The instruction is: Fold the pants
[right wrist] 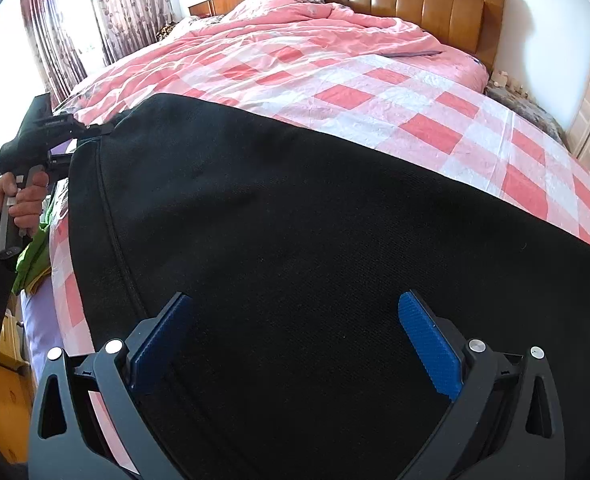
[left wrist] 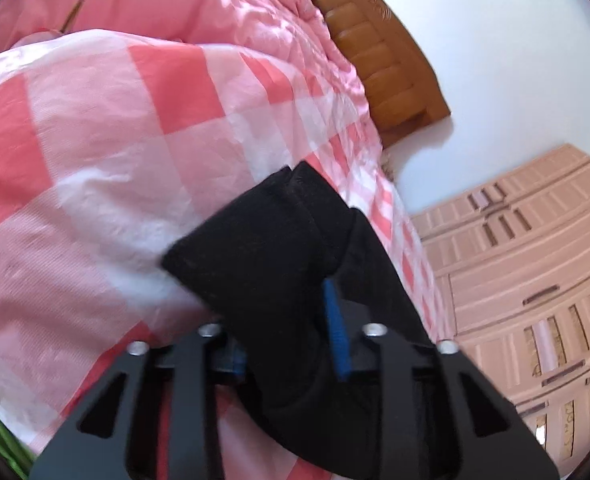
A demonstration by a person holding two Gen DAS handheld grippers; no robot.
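While the black pants [right wrist: 295,220] lie spread across the near edge of the bed [right wrist: 435,120], covering most of its checked sheet there, the left gripper [left wrist: 291,332] is clamped on a bunched fold of them at their far left end, the cloth squeezed between its blue pads [left wrist: 337,336]. From the right wrist view that gripper [right wrist: 91,128] shows at the pants' left corner, with a hand [right wrist: 23,200] on its handle. The right gripper [right wrist: 295,344] hovers over the pants near the bed's front edge with its jaws wide apart and nothing between them (whether the tips touch the cloth I cannot tell). A rumpled pink quilt [right wrist: 315,28] is heaped toward the head of the bed, against the brown headboard [right wrist: 415,0]. Green cloth [right wrist: 35,256] hangs off the bed's left edge below the hand. Curtains [right wrist: 111,12] stand beyond the far left corner, and a pale wardrobe [left wrist: 535,280] stands past the right edge. Nothing lies on top of the pants.
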